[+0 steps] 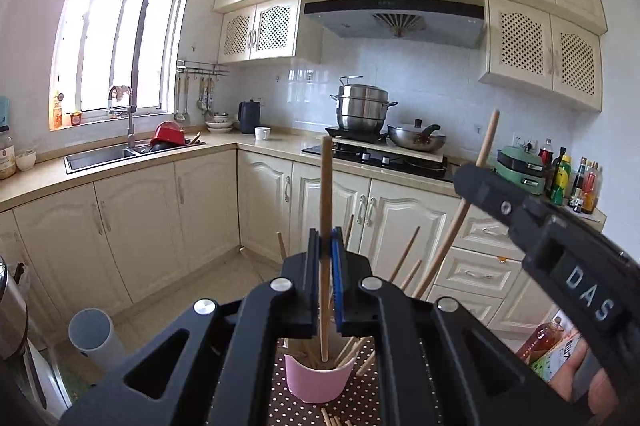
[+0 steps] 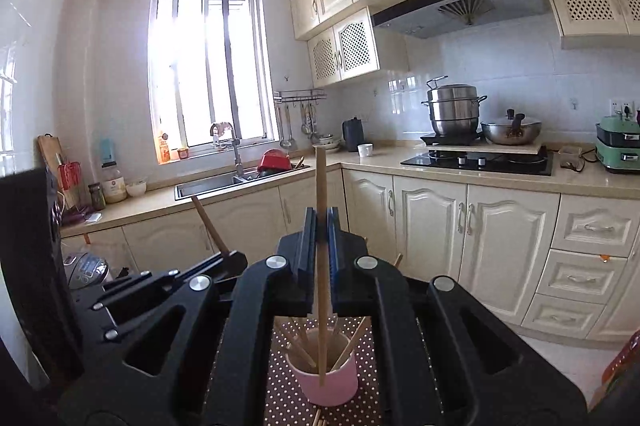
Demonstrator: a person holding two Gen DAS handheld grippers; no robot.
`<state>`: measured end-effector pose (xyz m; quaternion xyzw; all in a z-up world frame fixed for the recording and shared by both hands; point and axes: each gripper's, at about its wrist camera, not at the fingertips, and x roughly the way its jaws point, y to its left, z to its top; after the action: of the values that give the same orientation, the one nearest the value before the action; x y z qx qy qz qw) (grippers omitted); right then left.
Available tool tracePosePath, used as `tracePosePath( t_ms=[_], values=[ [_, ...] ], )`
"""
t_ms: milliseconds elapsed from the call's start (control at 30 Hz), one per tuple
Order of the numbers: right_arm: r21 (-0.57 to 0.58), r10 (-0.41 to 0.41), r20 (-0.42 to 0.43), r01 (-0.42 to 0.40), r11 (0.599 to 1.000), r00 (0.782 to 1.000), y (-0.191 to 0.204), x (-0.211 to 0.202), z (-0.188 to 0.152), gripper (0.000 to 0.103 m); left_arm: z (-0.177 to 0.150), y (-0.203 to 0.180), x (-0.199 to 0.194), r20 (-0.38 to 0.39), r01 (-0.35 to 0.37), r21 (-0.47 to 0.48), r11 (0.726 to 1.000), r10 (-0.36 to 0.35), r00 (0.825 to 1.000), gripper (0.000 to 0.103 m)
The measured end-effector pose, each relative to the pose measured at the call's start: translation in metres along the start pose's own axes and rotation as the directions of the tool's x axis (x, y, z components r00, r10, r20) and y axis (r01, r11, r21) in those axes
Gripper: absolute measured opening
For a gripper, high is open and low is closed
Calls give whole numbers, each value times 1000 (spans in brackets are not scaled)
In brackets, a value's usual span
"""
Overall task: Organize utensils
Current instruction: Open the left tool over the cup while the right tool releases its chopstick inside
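Note:
A pink cup (image 1: 320,384) with several wooden chopsticks in it stands on a brown dotted cloth (image 1: 288,406) just below both grippers. My left gripper (image 1: 326,238) is shut on one upright chopstick (image 1: 326,186) whose lower end hangs over the cup. In the same view my right gripper (image 1: 466,174) comes in from the right, shut on a slanted chopstick (image 1: 490,134). The right wrist view has the right gripper (image 2: 322,218) clamping its chopstick (image 2: 321,178) above the pink cup (image 2: 324,382), and the left gripper (image 2: 236,260) beside it holding its chopstick (image 2: 208,222).
Loose chopsticks (image 1: 330,418) lie on the cloth in front of the cup. A grey cylinder (image 1: 94,336) stands at the lower left, a rice cooker (image 2: 86,268) further left, a bottle (image 1: 540,342) at the right. Cabinets, sink (image 1: 100,154) and stove (image 1: 376,158) lie beyond.

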<state>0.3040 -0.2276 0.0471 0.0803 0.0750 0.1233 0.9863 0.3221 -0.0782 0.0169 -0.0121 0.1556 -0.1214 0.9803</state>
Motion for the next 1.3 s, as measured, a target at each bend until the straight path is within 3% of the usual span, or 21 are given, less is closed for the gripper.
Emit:
tracePosePath(
  t_ms=[367,767,800,867,1300],
  values=[
    [17,-11,27,11,1000,1000,2,21,-13,6,-26,3,26,-85,12,38,999,-8,996,6],
    [11,-5,44,5,1000,999,4,29,-11,6,-36,4,24,-89,16,59,998,-10,996,7],
    [9,-2,36,2,1000,999,4,31,-12,6,-36,3,22,-86,16,62,998,-11,996,9],
    [8,-3,24,3,1000,1000,4,32,-16,6,-35,3,19,-79,9,61,998,-4,997,27],
    [4,6,-49,-5,1000,999,2,26,-39,6,-30,23,7,-55,-39,6,999,39,998,35]
  ],
)
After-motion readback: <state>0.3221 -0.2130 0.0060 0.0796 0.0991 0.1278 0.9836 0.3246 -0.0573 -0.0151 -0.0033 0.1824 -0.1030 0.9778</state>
